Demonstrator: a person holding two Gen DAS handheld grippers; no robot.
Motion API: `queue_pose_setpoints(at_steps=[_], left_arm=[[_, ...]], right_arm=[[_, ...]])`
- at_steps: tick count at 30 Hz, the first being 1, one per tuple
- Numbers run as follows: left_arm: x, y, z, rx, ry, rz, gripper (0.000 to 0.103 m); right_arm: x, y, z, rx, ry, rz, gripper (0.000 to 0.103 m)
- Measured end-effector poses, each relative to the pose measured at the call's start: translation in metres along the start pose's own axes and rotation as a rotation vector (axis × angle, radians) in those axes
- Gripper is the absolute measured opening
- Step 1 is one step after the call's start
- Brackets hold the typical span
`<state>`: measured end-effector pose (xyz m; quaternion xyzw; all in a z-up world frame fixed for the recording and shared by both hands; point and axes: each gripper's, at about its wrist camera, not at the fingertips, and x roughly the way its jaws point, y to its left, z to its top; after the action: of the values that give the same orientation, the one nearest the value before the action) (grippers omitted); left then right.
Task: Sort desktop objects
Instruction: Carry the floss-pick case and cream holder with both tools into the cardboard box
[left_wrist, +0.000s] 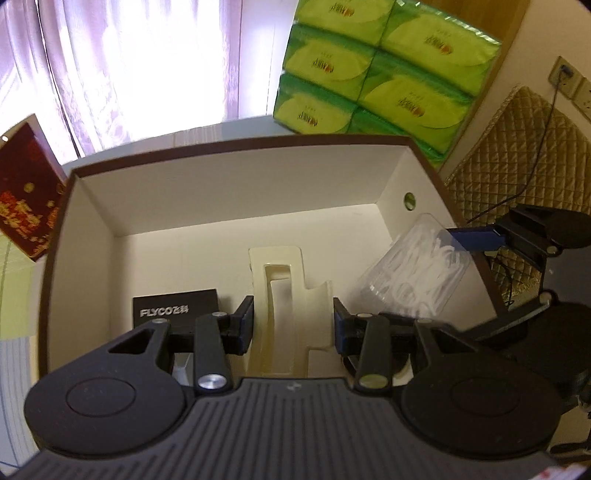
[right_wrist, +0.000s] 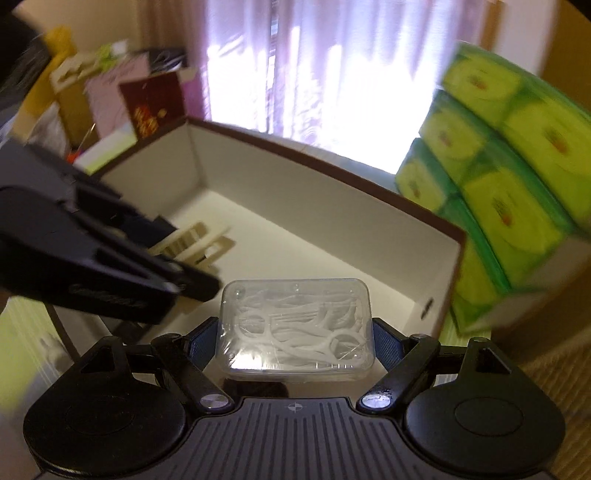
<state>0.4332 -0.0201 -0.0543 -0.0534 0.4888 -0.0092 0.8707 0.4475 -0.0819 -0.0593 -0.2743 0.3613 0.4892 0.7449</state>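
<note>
Left gripper (left_wrist: 293, 325): your fingers stand apart on both sides of the cream hair clip (left_wrist: 286, 295) — not pressing it, a gap shows at each pad.
Hair clip: it lies on the floor of the box (left_wrist: 236, 184), about the middle.
Right gripper (right_wrist: 293, 341): you hold it clamped on the clear floss pick case (right_wrist: 295, 326), above the right side of the box.
Black carton (left_wrist: 175, 314): on the box floor — near the left wall.
Behind the box: green tissue packs (left_wrist: 373, 62) and a curtain (left_wrist: 147, 62).
</note>
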Motion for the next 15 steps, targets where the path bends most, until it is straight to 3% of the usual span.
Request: queue_pose_setpoints(at_steps=[15], left_arm=[[0.064, 0.011, 0.007, 0.0, 0.094, 0.03, 0.036]], right_arm=[[0.05, -0.005, 0.009, -0.15, 0.133, -0.005, 0.082]])
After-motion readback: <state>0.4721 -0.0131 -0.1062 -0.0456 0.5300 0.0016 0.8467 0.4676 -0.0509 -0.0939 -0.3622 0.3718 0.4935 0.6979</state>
